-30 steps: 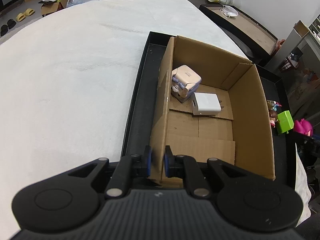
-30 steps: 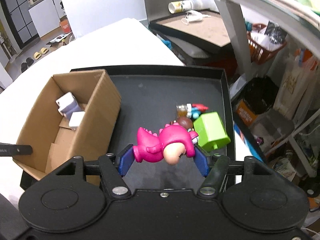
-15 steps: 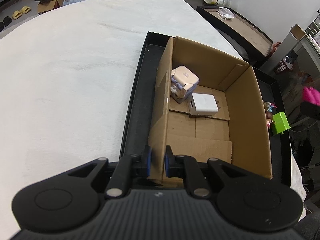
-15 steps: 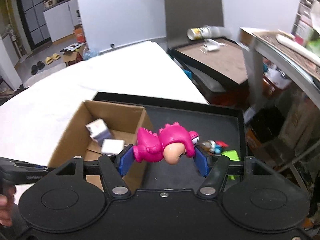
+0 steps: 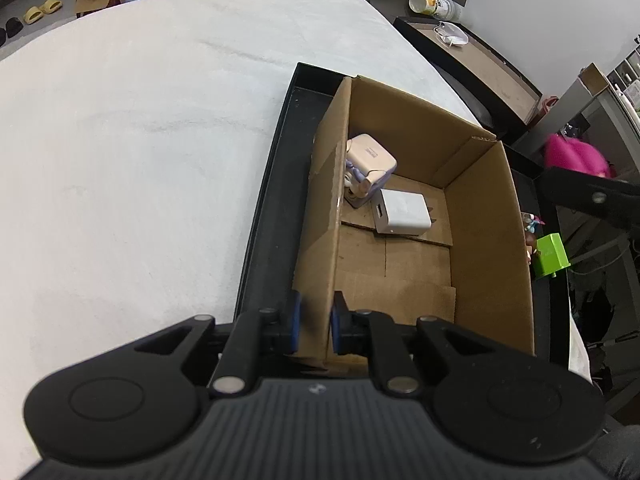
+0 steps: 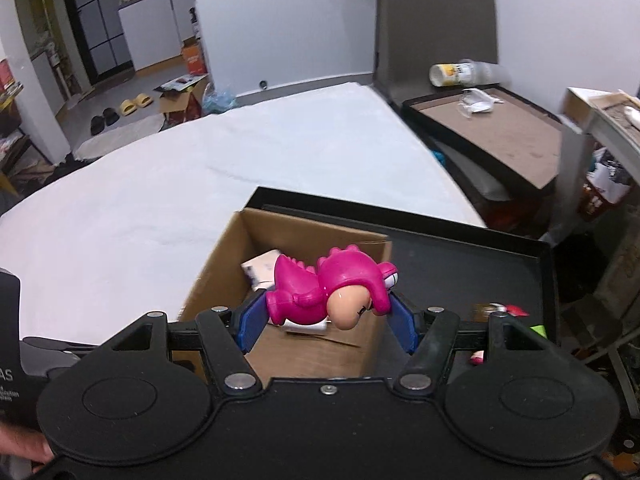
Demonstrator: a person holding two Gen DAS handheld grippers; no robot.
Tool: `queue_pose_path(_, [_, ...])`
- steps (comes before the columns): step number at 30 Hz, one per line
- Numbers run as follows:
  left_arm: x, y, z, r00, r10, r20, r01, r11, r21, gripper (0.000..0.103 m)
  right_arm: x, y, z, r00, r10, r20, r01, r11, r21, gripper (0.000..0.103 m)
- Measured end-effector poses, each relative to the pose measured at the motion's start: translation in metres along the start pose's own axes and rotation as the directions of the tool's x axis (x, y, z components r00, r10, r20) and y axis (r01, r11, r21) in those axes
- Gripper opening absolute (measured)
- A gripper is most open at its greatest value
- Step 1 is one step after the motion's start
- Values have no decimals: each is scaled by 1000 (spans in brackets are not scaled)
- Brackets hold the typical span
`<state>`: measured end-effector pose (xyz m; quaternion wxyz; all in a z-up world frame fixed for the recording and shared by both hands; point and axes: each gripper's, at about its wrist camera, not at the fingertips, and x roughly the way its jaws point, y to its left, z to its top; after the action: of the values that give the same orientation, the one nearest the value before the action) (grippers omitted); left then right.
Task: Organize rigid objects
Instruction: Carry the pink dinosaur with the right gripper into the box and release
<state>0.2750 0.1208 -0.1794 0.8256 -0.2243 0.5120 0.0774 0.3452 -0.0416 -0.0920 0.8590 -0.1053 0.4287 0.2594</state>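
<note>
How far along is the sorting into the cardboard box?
Done: a pink-and-beige block toy and a white charger lie in the brown cardboard box.

In hand: the right gripper holds a magenta dinosaur figure; the left gripper pinches the box wall.

Left: a green block and small figures on the black tray.

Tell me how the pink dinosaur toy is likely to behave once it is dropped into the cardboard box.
The pink dinosaur toy looks like hard, glossy moulded plastic, so probably stiff and slippery. Its rounded body could roll or tip on landing. It spans the right hand-held gripper without sagging, so likely light.
</note>
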Motion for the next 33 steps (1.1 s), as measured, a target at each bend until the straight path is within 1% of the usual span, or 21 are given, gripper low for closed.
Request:
queue_pose_path(9, [0,6,2,999,-31,-9,31,999,-34,15,24,30,0,999,25,-46,-25,1000,8,63])
queue_pose_path(13, [0,7,2,999,-36,-9,36,999,-35,15,32,35,-1,997,48,-66,-45,998,47,63])
queue_pose_path(14, [0,8,1,999,-38,-7,37,999,-33,15,33,35,-1,996,66,-67,-61,996,65,65])
queue_pose_path(15, [0,8,1,999,-39,-6,39,999,-32,15,33,34,-2,994,80,-70,-75,994,80,68])
queue_pose_path(16, [0,8,1,999,-40,-6,39,999,-29,15,33,33,-2,994,84,-76,-77,993,90,69])
queue_pose_path(19, [-1,7,2,999,-37,-8,37,999,-22,15,29,32,-4,995,65,-75,-59,995,84,70])
queue_pose_path(22, [-1,7,2,999,-34,-7,34,999,-22,15,24,24,-7,996,49,-72,-43,995,86,72])
queue_pose_path(29, [0,6,2,1000,-31,-5,31,999,-18,15,11,-4,-16,998,5,-62,1,994,105,72])
queue_pose_path(33, [-1,3,2,1000,-20,-6,20,1000,-14,15,2,-21,-20,999,-11,-51,17,992,123,75])
